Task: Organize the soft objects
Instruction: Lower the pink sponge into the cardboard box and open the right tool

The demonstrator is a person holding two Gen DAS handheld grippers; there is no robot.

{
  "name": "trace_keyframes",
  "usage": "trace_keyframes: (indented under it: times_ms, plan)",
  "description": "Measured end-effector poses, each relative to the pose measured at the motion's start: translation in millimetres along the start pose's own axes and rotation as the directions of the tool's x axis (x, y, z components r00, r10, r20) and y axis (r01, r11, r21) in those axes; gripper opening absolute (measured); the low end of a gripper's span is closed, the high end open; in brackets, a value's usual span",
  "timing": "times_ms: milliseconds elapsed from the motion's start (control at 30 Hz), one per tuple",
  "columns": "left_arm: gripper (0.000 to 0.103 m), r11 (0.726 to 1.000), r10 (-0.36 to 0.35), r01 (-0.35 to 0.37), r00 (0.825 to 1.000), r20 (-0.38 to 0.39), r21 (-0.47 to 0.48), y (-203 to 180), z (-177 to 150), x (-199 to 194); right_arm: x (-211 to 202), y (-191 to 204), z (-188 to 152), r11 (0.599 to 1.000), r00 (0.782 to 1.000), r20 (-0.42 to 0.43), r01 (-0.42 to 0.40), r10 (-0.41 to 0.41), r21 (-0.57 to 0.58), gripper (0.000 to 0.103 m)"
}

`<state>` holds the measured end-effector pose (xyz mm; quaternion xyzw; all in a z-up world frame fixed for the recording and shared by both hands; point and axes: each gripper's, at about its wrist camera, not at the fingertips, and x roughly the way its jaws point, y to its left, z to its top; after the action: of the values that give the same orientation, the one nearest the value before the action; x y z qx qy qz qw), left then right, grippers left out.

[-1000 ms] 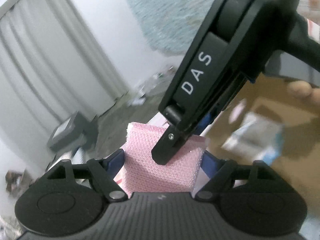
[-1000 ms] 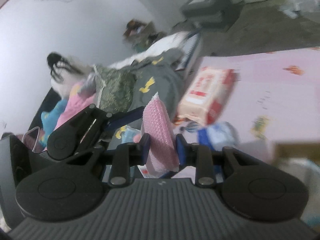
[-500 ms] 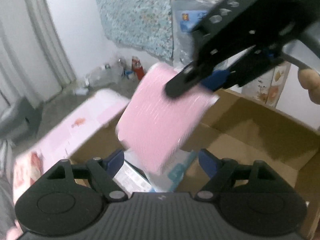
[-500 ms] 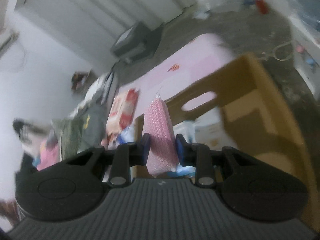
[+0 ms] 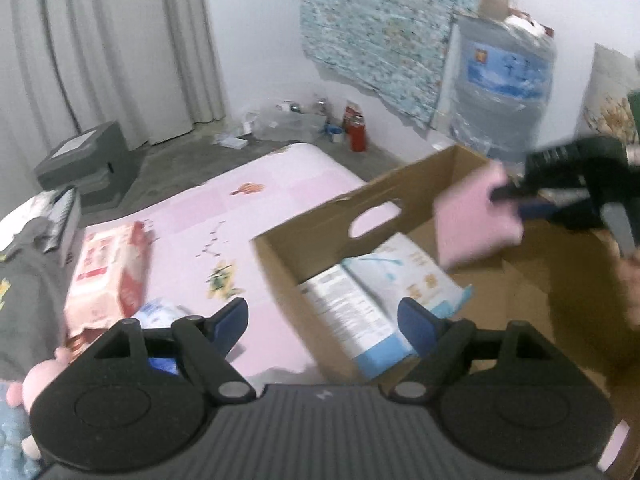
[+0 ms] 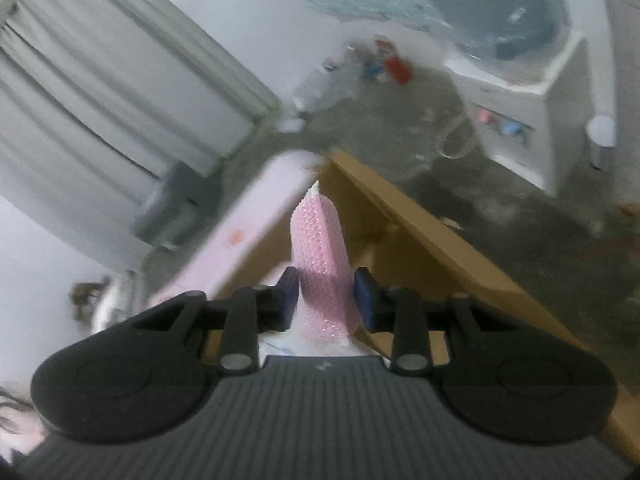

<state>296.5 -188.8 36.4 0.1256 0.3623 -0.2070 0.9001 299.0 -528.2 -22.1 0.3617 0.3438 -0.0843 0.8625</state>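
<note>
Cardboard box (image 5: pixel 320 236), one, brown, open-topped, with one oval hand-hole in its near wall; it stands at the edge of the pink mat (image 5: pixel 256 216) on the floor.

Pink bubble-wrap pouch (image 6: pixel 320 256), one: between the blue pads of the right gripper (image 6: pixel 326 300), above the open box. That gripper's fingers are narrow and opening; the pouch sits between them, and a sliver of gap shows at each pad. From the left camera the same pouch (image 5: pixel 472 220) hangs over the box's far half, blurred.

Flat packs inside the box, two, side by side: one white pack (image 5: pixel 348 312) with small black print, too blurred to read; one white-and-blue pack (image 5: pixel 416 272), print unreadable.

Left gripper (image 5: pixel 322 320): fingers wide, nothing between them, over the box's near corner.

Red-and-white wipes pack (image 5: pixel 108 272), one, on the mat's left side; writing illegible.

Water jug (image 5: pixel 500 92), one, with a blue label, its text unreadable, past the box by the wall.

Red bottle (image 5: pixel 356 132), one, on the floor beyond the mat.

Grey box (image 5: pixel 84 164), one, by the curtain (image 5: pixel 100 48).
</note>
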Motion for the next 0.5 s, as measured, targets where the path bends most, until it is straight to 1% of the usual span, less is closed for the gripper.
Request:
trace_keyframes:
  times_ms: [67,100,167,233,300,367,500]
  plan:
    - [0.084,1.000,0.004,-0.004,1.000,0.010,-0.020,10.1,-3.9,-10.9,-0.2,-5.9,-11.9,0.999,0.998,-0.044,0.041,-0.041,-0.019,0.053]
    - [0.084,0.999,0.011,-0.010,1.000,0.012,-0.033,16.4,-7.5,-15.2,-0.6,-5.8,-17.0,0.998,0.997,-0.060,0.051,-0.053,-0.030,0.058]
    - [0.084,0.998,0.029,-0.028,0.999,0.016,-0.052,26.9,-14.3,-20.5,-4.9,-6.3,-27.9,0.996,0.992,-0.108,0.065,-0.072,-0.064,0.073]
    - [0.084,0.996,0.054,-0.052,0.998,0.025,-0.071,37.6,-22.1,-35.6,-8.4,-2.6,-33.8,0.993,0.987,-0.142,0.060,-0.074,-0.104,0.079]
    - [0.084,0.992,0.071,-0.068,0.997,0.035,-0.103,48.5,-31.4,-46.7,-14.0,-2.2,-37.5,0.992,0.983,-0.176,0.040,-0.061,-0.121,0.079]
    - [0.085,0.987,0.082,-0.075,0.996,0.040,-0.145,58.6,-42.2,-59.4,-15.1,2.1,-26.9,0.994,0.979,-0.200,0.027,-0.047,-0.105,0.079]
    - [0.085,0.972,0.079,-0.067,0.996,0.043,-0.227,74.4,-66.7,-80.2,-12.3,2.0,-19.4,0.996,0.982,-0.183,0.038,-0.053,-0.084,0.079]
